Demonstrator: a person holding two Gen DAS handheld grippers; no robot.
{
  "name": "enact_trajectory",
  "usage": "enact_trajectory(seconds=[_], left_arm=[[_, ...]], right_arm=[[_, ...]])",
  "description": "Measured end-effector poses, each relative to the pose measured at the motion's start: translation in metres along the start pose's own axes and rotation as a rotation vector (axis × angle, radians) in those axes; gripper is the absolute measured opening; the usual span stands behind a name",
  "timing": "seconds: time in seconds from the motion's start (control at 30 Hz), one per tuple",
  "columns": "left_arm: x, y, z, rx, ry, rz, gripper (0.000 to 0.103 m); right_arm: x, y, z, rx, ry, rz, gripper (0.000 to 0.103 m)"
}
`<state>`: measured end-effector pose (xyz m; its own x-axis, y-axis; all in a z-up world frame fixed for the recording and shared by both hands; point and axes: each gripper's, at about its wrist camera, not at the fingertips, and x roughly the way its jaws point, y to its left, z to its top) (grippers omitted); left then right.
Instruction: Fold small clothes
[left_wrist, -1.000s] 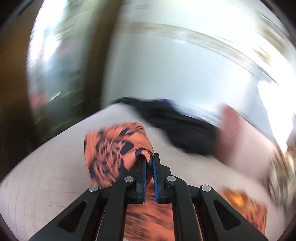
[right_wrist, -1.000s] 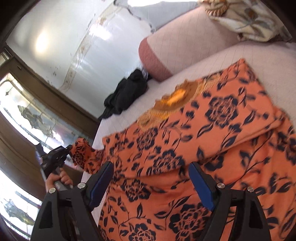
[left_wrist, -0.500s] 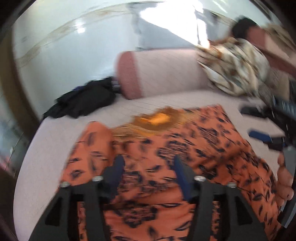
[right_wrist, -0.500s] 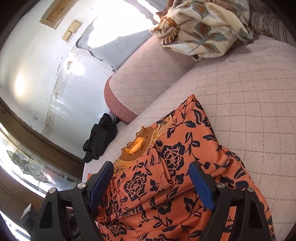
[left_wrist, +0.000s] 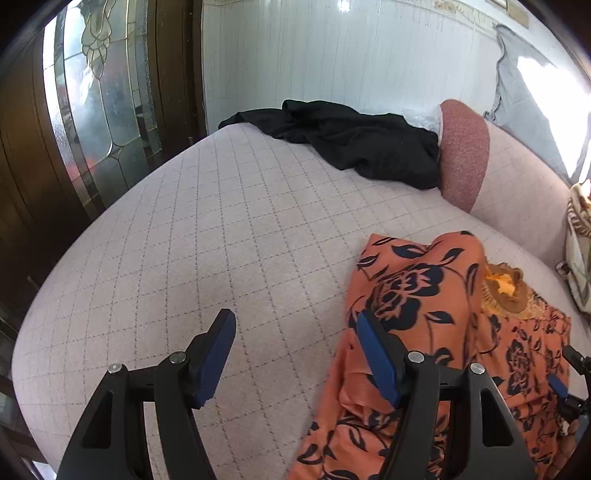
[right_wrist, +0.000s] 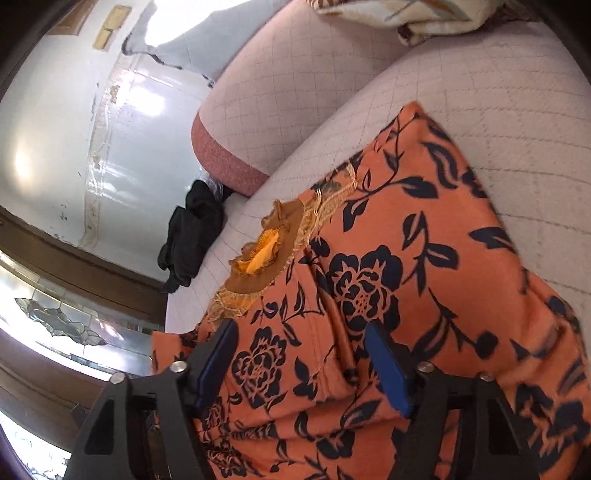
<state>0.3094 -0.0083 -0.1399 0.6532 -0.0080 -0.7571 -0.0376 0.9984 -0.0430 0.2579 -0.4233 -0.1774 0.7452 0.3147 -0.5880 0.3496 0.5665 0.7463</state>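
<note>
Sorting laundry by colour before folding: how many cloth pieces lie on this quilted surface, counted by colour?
Orange floral garment: 1
Black garment: 1
Cream patterned cloth, at the frame edge: 1
Total: 3
Neither claw, left claw or right claw, holds any.

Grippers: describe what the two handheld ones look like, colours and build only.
Both match. The left gripper has two matte black angular fingers with triangular cut-outs, silver round screw heads at the joints, and flat blue pads lining the inner faces. The right gripper has the same black frame, silver screws and blue pads. No cables, markings or sleeves show in either view.
</note>
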Motion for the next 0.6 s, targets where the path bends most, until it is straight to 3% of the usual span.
enact_trajectory(seconds=[0.13, 0.2, 0.3, 0.47, 0.53, 0.6], left_arm=[[0.012, -0.004, 0.001, 0.020, 0.024, 0.037, 0.069], [0.016, -0.005, 0.000, 0.011, 0.035, 0.043, 0.069], [0.014, -0.007, -0.001, 0.022, 0.032, 0.062, 0.069], [0.010, -0.007, -0.002, 0.017, 0.025, 0.073, 0.069], [0.010, -0.011, -0.003, 0.027, 0.022, 0.069, 0.069], [0.010, -0.017, -0.004, 0.044, 0.017, 0.067, 0.069]], right_arm=[[0.022, 0.005, -0.002, -0.056, 0.024, -0.038, 0.060], [0.030, 0.011, -0.006, -0.085, 0.063, -0.043, 0.030], [0.032, 0.024, -0.016, -0.180, 0.047, -0.126, 0.017], [-0.019, 0.048, -0.005, -0.224, -0.121, -0.112, 0.012], [-0.047, 0.045, 0.003, -0.213, -0.213, -0.142, 0.012], [-0.058, 0.028, 0.013, -0.172, -0.234, -0.197, 0.012]])
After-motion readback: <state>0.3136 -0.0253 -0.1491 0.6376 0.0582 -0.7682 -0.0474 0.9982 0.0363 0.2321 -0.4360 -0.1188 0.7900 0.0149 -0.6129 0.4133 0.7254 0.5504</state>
